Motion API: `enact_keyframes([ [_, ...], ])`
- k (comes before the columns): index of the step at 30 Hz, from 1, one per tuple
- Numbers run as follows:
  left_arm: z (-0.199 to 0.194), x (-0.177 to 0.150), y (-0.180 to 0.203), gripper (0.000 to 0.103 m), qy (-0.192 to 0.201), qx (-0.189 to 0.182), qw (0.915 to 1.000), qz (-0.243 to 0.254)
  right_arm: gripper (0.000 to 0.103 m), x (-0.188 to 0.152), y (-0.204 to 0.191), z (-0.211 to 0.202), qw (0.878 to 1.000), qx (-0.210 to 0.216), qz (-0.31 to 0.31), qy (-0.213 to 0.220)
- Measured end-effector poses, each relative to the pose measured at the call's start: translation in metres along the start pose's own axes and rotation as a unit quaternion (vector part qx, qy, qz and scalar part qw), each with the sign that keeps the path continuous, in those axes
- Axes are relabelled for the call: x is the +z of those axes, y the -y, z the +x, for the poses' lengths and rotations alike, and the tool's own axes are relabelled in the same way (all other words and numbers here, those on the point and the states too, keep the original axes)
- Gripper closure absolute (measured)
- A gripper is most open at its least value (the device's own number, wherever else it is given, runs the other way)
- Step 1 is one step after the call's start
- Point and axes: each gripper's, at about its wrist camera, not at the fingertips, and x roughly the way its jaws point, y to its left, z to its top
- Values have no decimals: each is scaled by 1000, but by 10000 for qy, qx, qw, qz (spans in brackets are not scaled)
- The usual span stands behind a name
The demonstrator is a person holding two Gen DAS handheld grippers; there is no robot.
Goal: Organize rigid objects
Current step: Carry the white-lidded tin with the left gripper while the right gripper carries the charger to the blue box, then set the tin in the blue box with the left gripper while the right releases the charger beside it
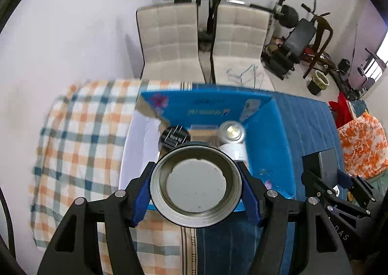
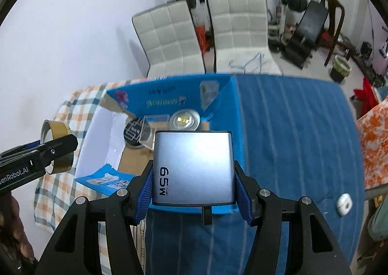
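Note:
My left gripper (image 1: 196, 187) is shut on a round gold-sided roll (image 1: 165, 178), held by its sides just above the near edge of an open blue cardboard box (image 1: 266, 134). The right wrist view shows the same roll (image 2: 57, 129) left of the box, in the left gripper (image 2: 58, 149). My right gripper (image 2: 194, 185) is shut on a grey 65W charger block (image 2: 194, 165), over the box's near right corner (image 2: 218, 209). Inside the box lie a black round item (image 2: 132, 133), a clear case (image 2: 151, 129) and a silver torch head (image 2: 184, 119).
The box sits on a bed where a plaid cloth (image 1: 80, 129) meets a blue striped cloth (image 2: 291, 141). A small white object (image 2: 344, 202) lies on the blue cloth at right. Two white padded chairs (image 1: 174, 39) stand behind the bed, with exercise gear (image 1: 300, 32) beyond.

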Motion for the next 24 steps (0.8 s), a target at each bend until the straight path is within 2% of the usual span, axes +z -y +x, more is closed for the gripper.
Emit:
enact_keyframes([
  [5, 53, -2, -28, 41, -529, -192, 9980, -290, 41, 0, -8, 62, 9978, 162, 164, -622],
  [9, 98, -7, -46, 41, -1008, -323, 9931, -503, 41, -3, -13, 104, 9937, 277, 286, -1044],
  [13, 144, -13, -57, 41, -1639, -502, 9830, -658, 41, -3, -22, 142, 9883, 376, 215, -1465],
  [20, 195, -19, -61, 41, -2428, -744, 9652, -619, 41, -5, -32, 185, 9761, 595, 259, -2076],
  [24, 210, -17, -61, 41, -2606, -708, 9614, -536, 41, -5, -31, 207, 9678, 692, 351, -2395],
])
